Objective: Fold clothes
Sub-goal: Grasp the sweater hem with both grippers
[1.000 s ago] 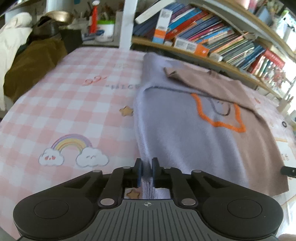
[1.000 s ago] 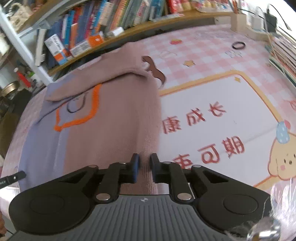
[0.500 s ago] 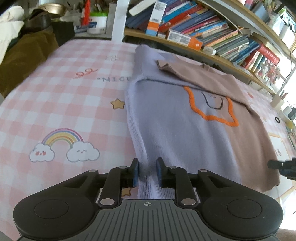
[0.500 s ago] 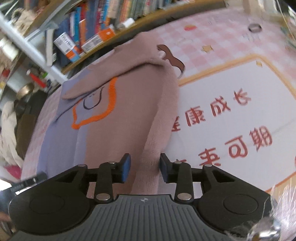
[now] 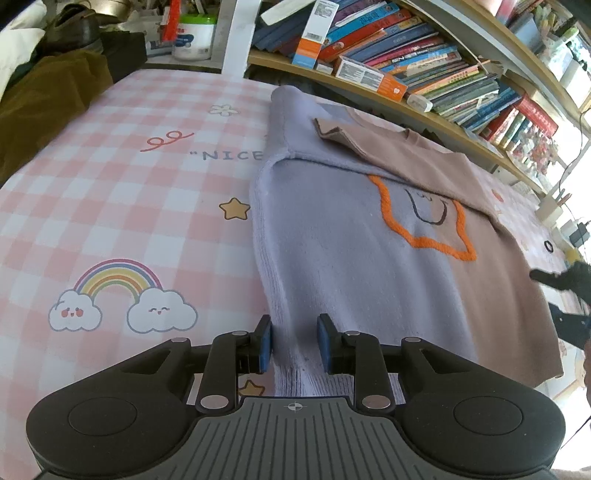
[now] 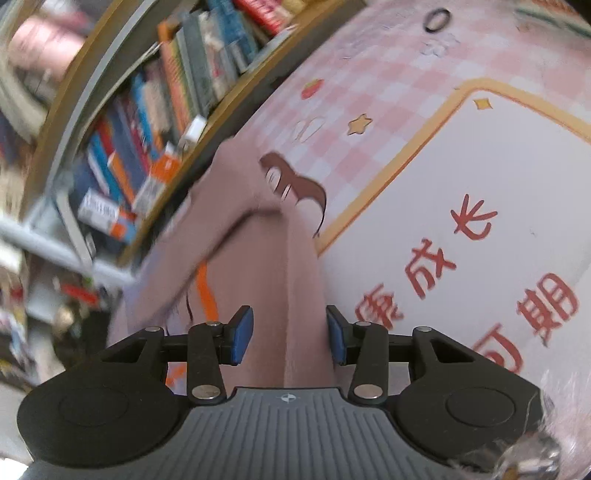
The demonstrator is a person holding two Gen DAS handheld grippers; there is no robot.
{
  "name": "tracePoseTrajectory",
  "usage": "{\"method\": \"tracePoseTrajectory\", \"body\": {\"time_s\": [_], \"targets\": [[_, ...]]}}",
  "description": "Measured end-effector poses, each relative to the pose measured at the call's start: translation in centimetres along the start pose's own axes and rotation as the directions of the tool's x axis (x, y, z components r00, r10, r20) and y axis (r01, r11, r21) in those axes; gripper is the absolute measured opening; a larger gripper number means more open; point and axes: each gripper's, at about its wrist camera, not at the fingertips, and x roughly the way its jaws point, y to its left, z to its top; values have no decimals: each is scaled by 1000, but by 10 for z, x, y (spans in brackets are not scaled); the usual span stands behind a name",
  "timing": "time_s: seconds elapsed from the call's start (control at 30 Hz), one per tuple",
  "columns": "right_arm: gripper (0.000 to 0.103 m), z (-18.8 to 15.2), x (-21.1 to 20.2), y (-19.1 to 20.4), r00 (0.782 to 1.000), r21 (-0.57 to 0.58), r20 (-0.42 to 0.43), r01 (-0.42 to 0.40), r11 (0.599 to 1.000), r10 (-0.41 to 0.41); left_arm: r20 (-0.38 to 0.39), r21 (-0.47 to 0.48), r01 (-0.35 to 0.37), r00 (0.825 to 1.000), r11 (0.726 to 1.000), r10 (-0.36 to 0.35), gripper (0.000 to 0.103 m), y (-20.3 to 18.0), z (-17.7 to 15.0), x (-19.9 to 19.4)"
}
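Note:
A sweater, lavender on the left half [image 5: 332, 258] and brown on the right half [image 6: 295, 280], with an orange star outline [image 5: 424, 225], lies flat on the pink checked table cover [image 5: 129, 192]. Its sleeves are folded in across the chest. My left gripper [image 5: 293, 341] is open, its blue pads either side of the lavender hem edge. My right gripper [image 6: 290, 338] is open, its pads either side of the brown side edge. The right gripper also shows as a dark shape at the right edge of the left wrist view [image 5: 565, 280].
A bookshelf [image 5: 424, 81] full of books runs along the far side of the table. A brown cloth pile [image 5: 44, 96] lies at the far left. A white panel with red characters [image 6: 480, 266] covers the table right of the sweater. A small black ring [image 6: 437, 16] lies far right.
Both grippers were shut on the sweater's near edge one second ago and have opened, letting it go. The right wrist view has swung and tilted, now blurred.

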Motion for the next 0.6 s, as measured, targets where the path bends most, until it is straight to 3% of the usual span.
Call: {"method": "tracePoseTrajectory", "body": {"time_s": [0.17, 0.4, 0.6], "targets": [[40, 0, 8, -5, 987, 35, -137, -84, 996, 88, -2, 5, 9, 1000, 1000, -9, 26, 1, 2, 1], [39, -30, -13, 0, 947, -51, -312, -100, 994, 79, -20, -6, 34, 999, 999, -34, 27, 5, 3, 0], [24, -43, -33, -6, 968, -35, -249, -37, 999, 28, -25, -29, 48, 999, 998, -48, 27, 7, 1, -1]]}}
